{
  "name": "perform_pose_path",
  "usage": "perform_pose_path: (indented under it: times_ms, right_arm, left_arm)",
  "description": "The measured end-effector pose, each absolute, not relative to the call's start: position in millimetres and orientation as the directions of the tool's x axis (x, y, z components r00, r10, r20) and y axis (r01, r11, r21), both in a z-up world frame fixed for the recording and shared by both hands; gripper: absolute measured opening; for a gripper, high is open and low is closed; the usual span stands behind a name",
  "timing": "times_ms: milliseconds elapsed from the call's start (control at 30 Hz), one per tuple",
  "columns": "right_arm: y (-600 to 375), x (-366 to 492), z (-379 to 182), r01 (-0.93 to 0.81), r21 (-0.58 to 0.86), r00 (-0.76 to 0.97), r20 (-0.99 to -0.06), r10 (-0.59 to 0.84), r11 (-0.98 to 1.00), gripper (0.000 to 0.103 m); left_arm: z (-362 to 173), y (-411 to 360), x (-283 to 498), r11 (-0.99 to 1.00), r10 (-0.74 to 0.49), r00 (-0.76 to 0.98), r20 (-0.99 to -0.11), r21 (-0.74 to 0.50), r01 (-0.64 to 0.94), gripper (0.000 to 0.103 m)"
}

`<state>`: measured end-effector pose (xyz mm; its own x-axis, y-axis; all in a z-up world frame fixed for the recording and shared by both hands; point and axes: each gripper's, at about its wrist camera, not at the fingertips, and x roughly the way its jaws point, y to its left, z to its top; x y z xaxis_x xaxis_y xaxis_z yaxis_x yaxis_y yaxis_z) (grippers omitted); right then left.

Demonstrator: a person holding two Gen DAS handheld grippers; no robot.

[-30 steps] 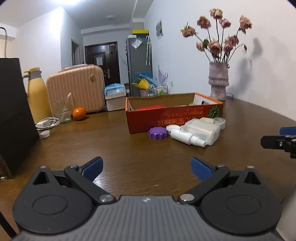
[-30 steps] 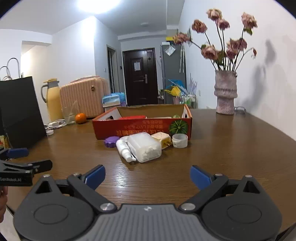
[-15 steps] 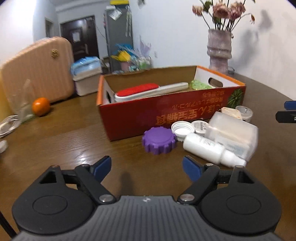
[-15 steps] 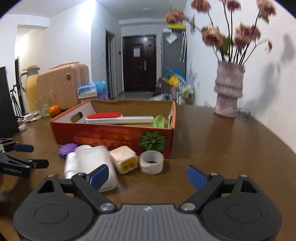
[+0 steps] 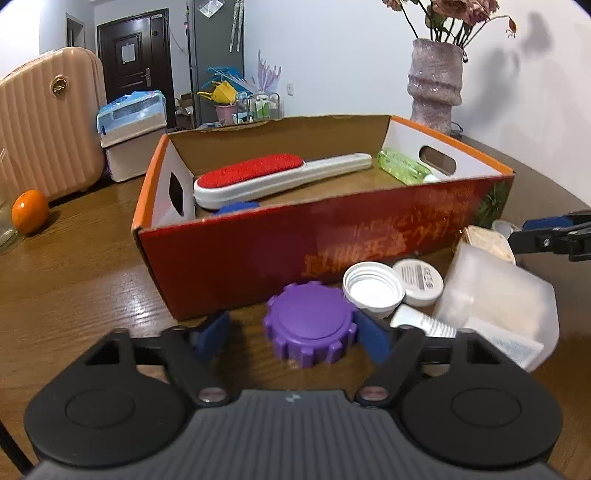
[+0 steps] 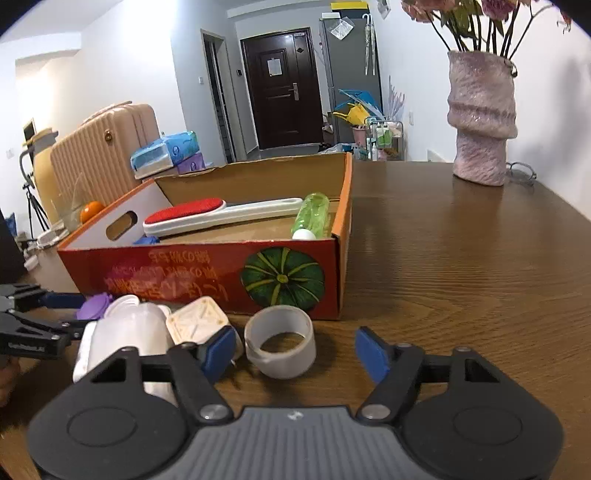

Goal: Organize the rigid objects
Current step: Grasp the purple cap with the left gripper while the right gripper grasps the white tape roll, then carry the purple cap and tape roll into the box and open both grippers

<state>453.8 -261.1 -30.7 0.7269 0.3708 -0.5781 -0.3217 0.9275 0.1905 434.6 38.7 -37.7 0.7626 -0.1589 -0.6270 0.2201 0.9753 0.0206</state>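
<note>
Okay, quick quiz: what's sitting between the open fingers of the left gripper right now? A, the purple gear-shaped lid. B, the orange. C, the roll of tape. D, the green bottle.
A: in the left wrist view the purple gear-shaped lid sits on the table between the open fingers of the left gripper, in front of the red box.

Purple cap (image 5: 310,325); red box (image 6: 207,273), green pumpkin print; red-white brush (image 5: 273,177).

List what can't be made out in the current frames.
- Blue object in the box: left wrist view, mostly behind the front wall and the lint brush; identity unclear.
- Box lettering: left wrist view, blurred.
- White bottle: left wrist view, partly behind the left gripper finger.
- Purple lid: right wrist view, mostly behind the translucent container.
- Flowers: right wrist view, cut off by the top edge.
</note>
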Motion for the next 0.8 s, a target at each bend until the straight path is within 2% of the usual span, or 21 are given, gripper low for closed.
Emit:
perform_pose_path:
  times_ms: [100, 233, 367, 533, 667, 800]
  right_arm:
    - [-259, 461, -33, -0.318, 0.199, 0.723, -0.582, 0.373, 0.927, 0.053]
    - [-257, 467, -37, -0.299, 0.227, 0.719, -0.586, 0.375, 0.927, 0.044]
    - [-253, 467, -38, -0.281, 0.235, 0.726, -0.583, 0.366, 0.931, 0.044]
    - [-268, 446, -21, -0.238, 0.309, 0.764, -0.526, 0.374, 0.921, 0.043]
    - [-277, 405, 3, -0.241, 0.306, 0.803, -0.470, 0.367, 0.921, 0.043]
    - [-283, 350, 27, -0.274, 0.279, 0.834, -0.406, 0.372, 0.920, 0.043]
  left_arm:
    - [-37, 37, 434, 0.973, -0.167, 0.772, -0.613, 0.025, 0.230, 0.054]
    - [-37, 36, 431, 0.973, -0.163, 0.773, -0.613, 0.031, 0.230, 0.053]
    - [-32, 35, 423, 0.975, -0.143, 0.780, -0.609, 0.051, 0.218, 0.053]
    - [-15, 40, 387, 0.982, -0.136, 0.815, -0.564, 0.029, 0.184, 0.053]
    - [0, 45, 343, 0.986, -0.134, 0.827, -0.546, 0.009, 0.166, 0.053]
    - [21, 45, 290, 0.989, -0.125, 0.864, -0.489, 0.003, 0.145, 0.053]
